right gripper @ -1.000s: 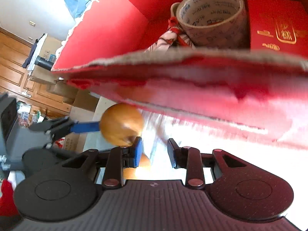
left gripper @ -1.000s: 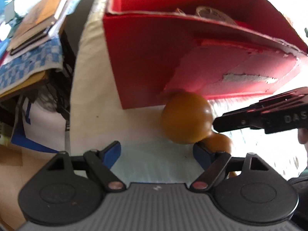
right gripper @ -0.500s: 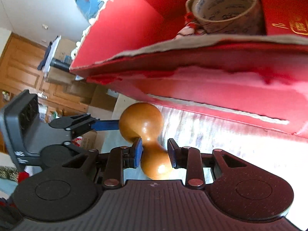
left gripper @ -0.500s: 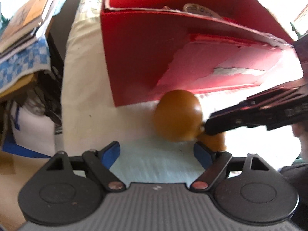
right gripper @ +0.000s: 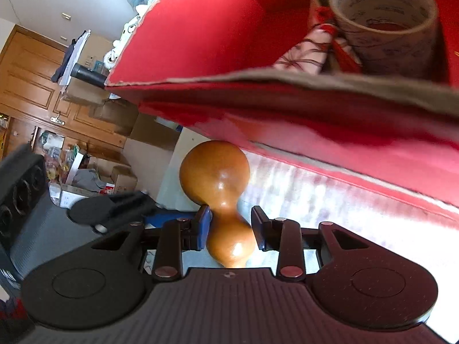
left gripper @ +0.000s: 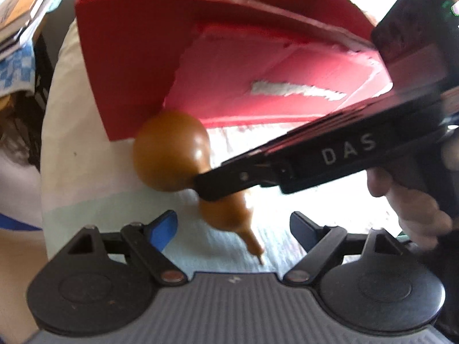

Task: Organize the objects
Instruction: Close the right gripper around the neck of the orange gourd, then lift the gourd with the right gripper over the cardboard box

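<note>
Pale cloth (left gripper: 86,172) beside red box (right gripper: 200,43) | our right gripper (right gripper: 231,226) straddles gourd (right gripper: 218,177) waist, jaws opening, right pad clear | left gripper (left gripper: 232,226) wide, empty | next, we judge: re-grip, lift into box.

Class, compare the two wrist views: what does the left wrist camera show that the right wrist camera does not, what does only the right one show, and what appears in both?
Only the left wrist view shows the gourd's thin stem tip, a stack of books and the person's hand.

Only the right wrist view shows the tape roll inside the red box and a wooden door.

Both show the brown gourd, the red box, the wide-open left hand-held gripper, and the right hand-held gripper, its jaws opening around the gourd's waist.
</note>
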Demonstrator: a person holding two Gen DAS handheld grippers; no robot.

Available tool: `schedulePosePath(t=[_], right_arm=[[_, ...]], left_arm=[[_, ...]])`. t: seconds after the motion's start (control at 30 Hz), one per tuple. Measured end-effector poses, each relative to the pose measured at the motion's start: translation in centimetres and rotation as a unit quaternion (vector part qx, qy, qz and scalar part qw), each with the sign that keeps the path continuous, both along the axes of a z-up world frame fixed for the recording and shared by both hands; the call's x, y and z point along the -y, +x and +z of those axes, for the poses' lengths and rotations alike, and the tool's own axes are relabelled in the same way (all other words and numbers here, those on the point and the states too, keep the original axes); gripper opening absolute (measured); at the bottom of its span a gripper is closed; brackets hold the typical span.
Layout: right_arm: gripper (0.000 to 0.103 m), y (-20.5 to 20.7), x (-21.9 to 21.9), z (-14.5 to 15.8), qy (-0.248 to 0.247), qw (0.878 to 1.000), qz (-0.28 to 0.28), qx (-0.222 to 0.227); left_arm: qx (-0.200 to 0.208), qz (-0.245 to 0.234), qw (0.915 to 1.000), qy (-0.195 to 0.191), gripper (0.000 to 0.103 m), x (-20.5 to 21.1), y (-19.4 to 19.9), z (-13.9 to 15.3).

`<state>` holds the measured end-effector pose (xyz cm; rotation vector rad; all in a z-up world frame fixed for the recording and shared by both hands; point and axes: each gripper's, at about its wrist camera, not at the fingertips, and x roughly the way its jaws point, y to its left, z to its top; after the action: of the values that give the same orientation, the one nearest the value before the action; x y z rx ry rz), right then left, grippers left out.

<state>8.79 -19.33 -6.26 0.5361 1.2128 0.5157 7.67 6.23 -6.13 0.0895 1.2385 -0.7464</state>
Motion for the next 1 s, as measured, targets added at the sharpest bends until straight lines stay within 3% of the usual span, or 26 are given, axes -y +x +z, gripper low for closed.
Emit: schedulePosePath(t=[0.07,0.2,0.53,0.63,0.73,1.0], right_arm=[[0.037,0.2,-0.8,0.0,-0.007,1.000,0.007,0.001],[0.052,0.4,-1.7,-0.1,-0.028,1.000,0.007,0.009],[0.057,0.7,-2.9,-0.3,-0.024,0.999,-0.007,0.037],[0.056,0.8,-3.3,-0.3,-0.022,0.999,-0.013,0.036],[0.048,1.1,-4.0,-0.2,-0.016,1.000,-0.007,0.021],[0.047,1.3,-4.5,-0.2,-0.020,0.999,-0.016,0.021]], left_arm=[[0.001,0.007,1.0000,0.000,0.083,-0.1,0.0,0.1],[0.006,0.029,0.9995,0.002,0.082,-0.7,0.3,0.2],[0.031,0.054,0.9980,0.016,0.076,-2.0,0.5,0.5],[0.029,0.054,0.9981,0.007,0.073,-2.2,0.4,0.6],[0.011,0.044,0.9988,-0.016,0.065,-2.3,0.2,0.7],[0.015,0.041,0.9989,-0.019,0.061,-2.5,0.1,0.7]])
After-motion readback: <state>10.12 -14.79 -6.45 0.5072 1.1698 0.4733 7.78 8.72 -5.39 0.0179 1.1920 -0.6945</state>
